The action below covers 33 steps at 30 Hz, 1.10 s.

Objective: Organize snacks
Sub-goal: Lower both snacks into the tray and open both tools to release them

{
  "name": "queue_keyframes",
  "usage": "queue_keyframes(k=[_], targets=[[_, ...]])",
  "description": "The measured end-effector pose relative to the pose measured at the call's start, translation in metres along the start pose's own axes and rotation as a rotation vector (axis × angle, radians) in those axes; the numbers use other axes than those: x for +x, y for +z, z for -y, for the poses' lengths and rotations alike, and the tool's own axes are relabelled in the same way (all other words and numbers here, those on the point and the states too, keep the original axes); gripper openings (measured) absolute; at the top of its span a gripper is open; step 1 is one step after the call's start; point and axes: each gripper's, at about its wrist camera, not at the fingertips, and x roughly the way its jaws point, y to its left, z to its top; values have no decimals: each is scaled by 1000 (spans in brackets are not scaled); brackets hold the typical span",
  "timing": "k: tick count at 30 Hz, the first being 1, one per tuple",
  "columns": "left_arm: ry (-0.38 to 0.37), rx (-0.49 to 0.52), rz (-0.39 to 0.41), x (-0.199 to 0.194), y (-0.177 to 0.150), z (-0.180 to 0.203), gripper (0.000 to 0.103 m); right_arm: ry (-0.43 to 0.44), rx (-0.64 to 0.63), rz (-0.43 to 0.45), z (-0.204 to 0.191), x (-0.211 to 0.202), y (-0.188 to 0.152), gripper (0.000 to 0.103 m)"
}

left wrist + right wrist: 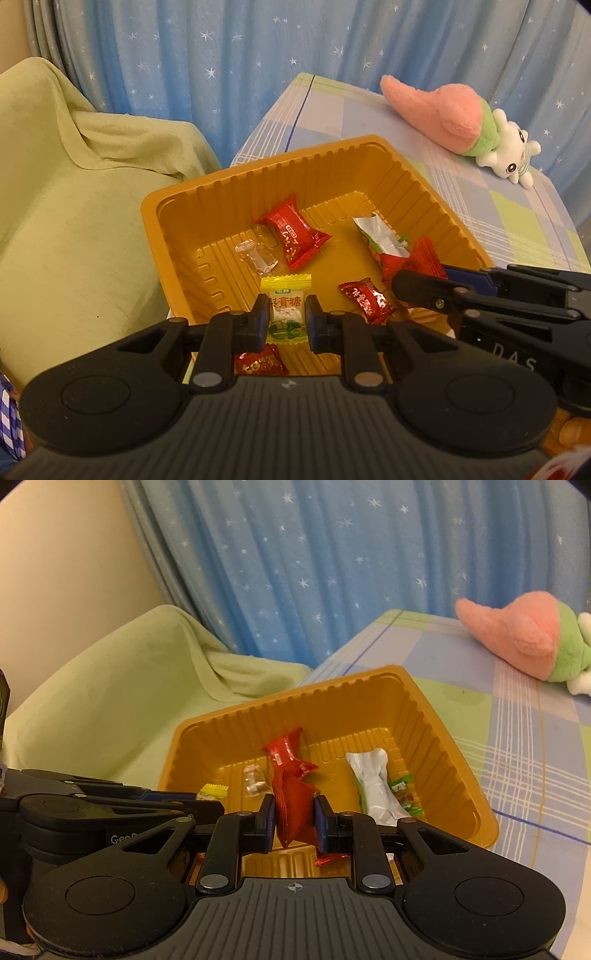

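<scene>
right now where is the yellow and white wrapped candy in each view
Left wrist view: the yellow and white wrapped candy sits low in the middle, clamped between the left tongs, over the orange ribbed plastic tray.
Right wrist view: only its yellow end peeks out left of centre, behind the left tongs' tip.
Shared landmark: the pink and green plush toy on the checked cloth, upper right in both.

From where I hold, I count one orange tray [207, 199]. Inside the tray I see five red-wrapped candies [295, 230], one yellow-and-white candy [286, 308], one clear-wrapped sweet [256, 256] and one silver-and-green packet [380, 236]. Beyond the tray lies one pink plush toy [458, 118].
</scene>
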Motion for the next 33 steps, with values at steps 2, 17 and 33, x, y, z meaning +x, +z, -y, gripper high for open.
queue_keyframes(k=[2,17,33], targets=[[-4,4,-9,6,2,-1,19,-6,7,-4,1,2,0,22],[-38,28,-29,4,-1,-7,25,-23,47,-14,4,5,2,22],[-44,43,-16,-4,0,-21,30,-22,43,-34,-13,23,6,23]])
